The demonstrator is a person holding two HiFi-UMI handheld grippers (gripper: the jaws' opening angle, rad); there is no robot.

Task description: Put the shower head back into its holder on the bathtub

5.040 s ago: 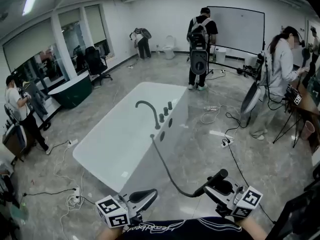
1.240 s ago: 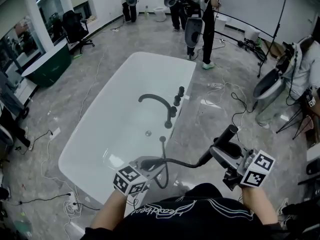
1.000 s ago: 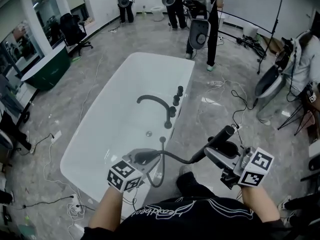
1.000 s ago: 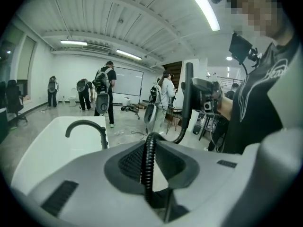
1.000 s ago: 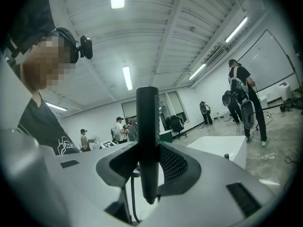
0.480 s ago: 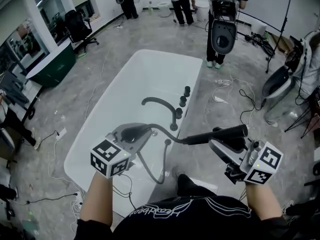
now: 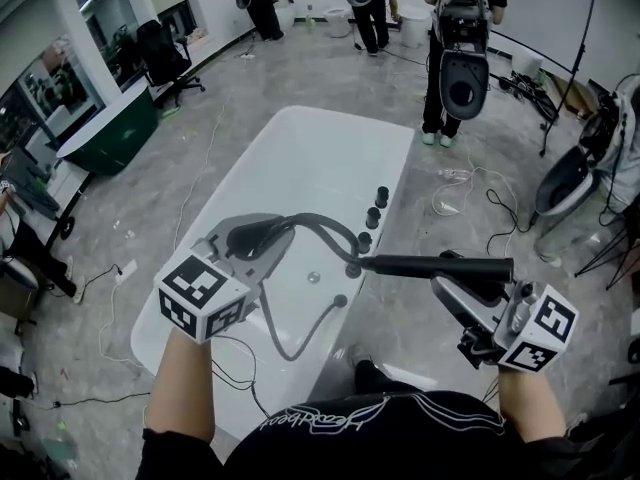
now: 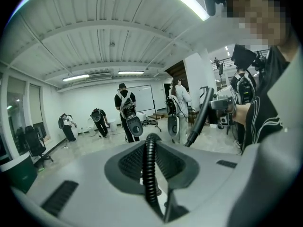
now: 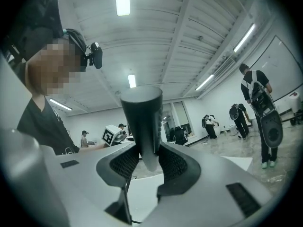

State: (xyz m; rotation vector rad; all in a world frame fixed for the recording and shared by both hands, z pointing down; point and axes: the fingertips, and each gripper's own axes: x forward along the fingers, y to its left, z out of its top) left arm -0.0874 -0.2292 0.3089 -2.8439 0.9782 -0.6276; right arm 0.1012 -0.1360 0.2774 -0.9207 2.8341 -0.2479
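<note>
- The shower head (image 7: 430,266) is out of its holder, a black wand lying level across the head view. It spans the bathtub's right rim and the floor beside it.
- The right tongs (image 7: 465,276) are clenched on it. In the right gripper view the wand's dark handle (image 9: 141,122) stands squeezed between both pads of those tongs (image 9: 142,164).
- The hose (image 7: 285,343) droops in a loop below the tub's near rim. One end rises to a rim fitting (image 7: 340,300); the other climbs to the left tongs (image 7: 255,236).
- The left tongs are clamped on that hose. The left gripper view shows the ribbed black line (image 8: 150,164) pinched in their narrow gap (image 8: 151,174), with the wand (image 8: 199,122) off to the right.
- From there a dark curve sweeps over to the wand's left end. I cannot tell hose from faucet spout along it.
- Three round knobs (image 7: 373,216) sit in a row on the rim of the white bathtub (image 7: 250,183).
- Any writing? The marker cubes (image 7: 200,296) show only black-and-white squares. White script crosses the black shirt (image 7: 310,420), too warped to read.
- Farther out, cables (image 7: 110,308) trail over the grey floor (image 7: 420,338), a dark green tub (image 7: 110,133) stands at left, and people (image 7: 465,48) stand at the far end.
</note>
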